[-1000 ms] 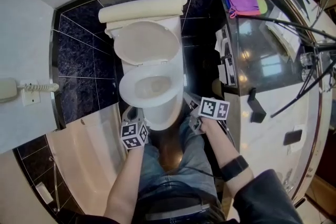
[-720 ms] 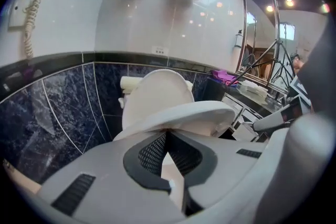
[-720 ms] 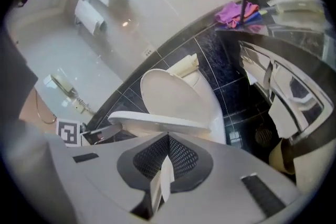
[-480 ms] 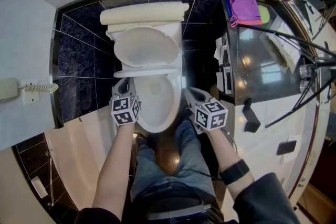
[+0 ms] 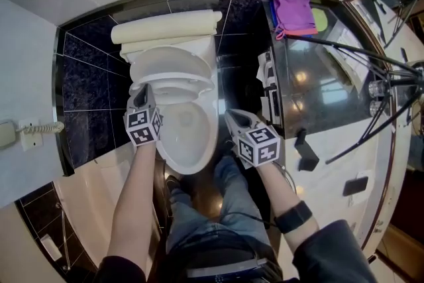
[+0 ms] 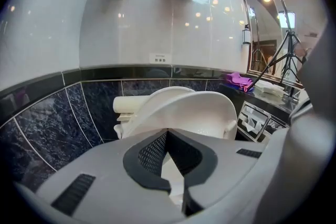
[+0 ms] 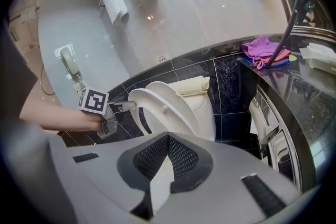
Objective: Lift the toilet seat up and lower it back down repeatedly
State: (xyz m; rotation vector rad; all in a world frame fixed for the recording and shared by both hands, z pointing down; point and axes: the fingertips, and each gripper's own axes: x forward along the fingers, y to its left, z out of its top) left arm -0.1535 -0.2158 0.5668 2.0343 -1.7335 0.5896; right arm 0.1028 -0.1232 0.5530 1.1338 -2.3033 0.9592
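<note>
The white toilet seat (image 5: 173,85) stands about half raised between the bowl (image 5: 187,136) and the upright lid (image 5: 169,61). My left gripper (image 5: 141,96) is at the seat's left edge, jaws together, its tip against the rim. The right gripper view shows this contact: the left gripper (image 7: 124,107) meets the seat (image 7: 153,115) in front of the lid (image 7: 178,101). In the left gripper view the seat's underside (image 6: 195,112) rises just beyond the shut left gripper (image 6: 167,134). My right gripper (image 5: 232,118) hangs shut and empty to the right of the bowl, as the right gripper (image 7: 168,137) also appears in its own view.
The tank (image 5: 165,30) sits against a dark tiled wall. A dark counter (image 5: 318,89) with a purple cloth (image 5: 295,13) and tripod legs stands close on the right. A wall phone (image 5: 6,134) and a tub edge (image 5: 86,189) are on the left. The person's legs are below the bowl.
My left gripper went from the bowl's front up along its left side, and the seat rose from flat to about half raised. My right gripper shifted slightly and rolled.
</note>
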